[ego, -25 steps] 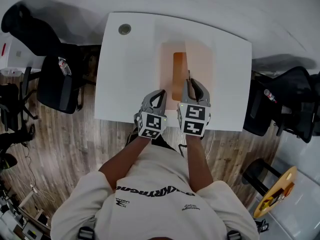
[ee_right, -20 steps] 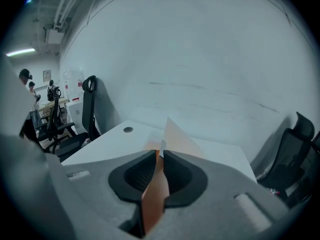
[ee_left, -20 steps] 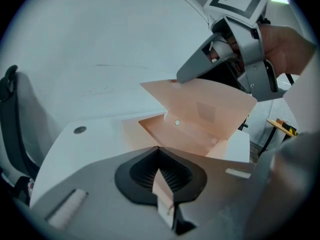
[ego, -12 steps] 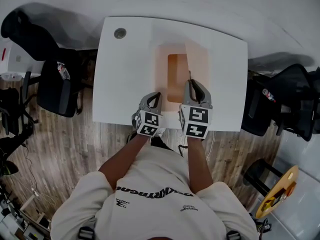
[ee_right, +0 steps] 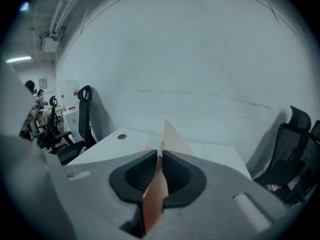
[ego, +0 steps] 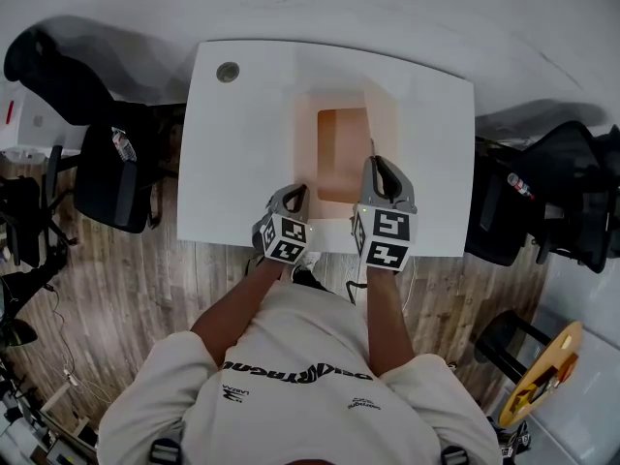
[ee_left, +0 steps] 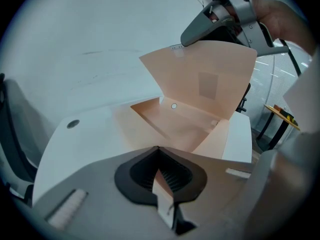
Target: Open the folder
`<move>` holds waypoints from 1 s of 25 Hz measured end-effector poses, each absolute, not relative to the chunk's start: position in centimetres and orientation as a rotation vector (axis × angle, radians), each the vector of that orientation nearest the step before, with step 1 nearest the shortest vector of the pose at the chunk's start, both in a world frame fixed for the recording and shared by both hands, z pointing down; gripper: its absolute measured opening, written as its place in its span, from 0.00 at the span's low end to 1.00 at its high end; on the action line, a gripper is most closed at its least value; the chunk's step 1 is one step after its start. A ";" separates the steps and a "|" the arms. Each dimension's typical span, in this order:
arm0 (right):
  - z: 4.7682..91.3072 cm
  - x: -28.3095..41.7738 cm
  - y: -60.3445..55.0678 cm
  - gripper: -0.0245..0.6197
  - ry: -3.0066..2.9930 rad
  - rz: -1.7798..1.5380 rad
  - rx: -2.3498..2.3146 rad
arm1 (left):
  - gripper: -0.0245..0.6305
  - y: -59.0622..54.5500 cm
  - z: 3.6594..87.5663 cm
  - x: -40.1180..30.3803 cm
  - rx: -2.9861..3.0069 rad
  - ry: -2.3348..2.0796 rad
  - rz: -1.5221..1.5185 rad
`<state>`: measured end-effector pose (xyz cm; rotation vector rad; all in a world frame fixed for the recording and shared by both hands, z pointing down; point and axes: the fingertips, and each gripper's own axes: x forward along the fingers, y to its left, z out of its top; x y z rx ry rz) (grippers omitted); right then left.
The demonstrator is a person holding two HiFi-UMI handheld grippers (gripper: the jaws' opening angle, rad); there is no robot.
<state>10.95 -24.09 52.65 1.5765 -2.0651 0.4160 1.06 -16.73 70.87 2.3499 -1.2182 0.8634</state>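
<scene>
The folder (ego: 341, 153) lies in the middle of the white table (ego: 242, 163), at twelve o'clock from the person. A second ago its cover (ee_left: 210, 81) leaned over most of the inside and left only a narrow darker strip showing. Now it stands close to upright on its fold along the three o'clock side, and a wide panel of the inside is bare.

The right gripper (ego: 373, 161) has the cover's free edge between its jaws, which are closing, pads pressed on the sheet. The left gripper (ego: 295, 194), at seven o'clock of the folder, is clamped on the lower leaf's near edge.

I'd judge the opening about half done, as the cover has yet to tip over and lie flat. Office chairs (ego: 111, 177) stand at nine and three o'clock of the table.
</scene>
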 end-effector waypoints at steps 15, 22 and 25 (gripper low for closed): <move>51.4 16.5 -24.2 0.06 -1.999 0.404 1.691 | 0.02 -16.7 71.1 0.9 2.351 -1.197 0.935; 51.4 18.0 -23.9 0.06 -1.963 0.400 1.722 | 0.03 -16.9 71.2 0.6 2.320 -1.206 0.919; 51.4 18.5 -23.5 0.06 -1.952 0.399 1.732 | 0.03 -17.2 71.2 0.3 2.310 -1.218 0.911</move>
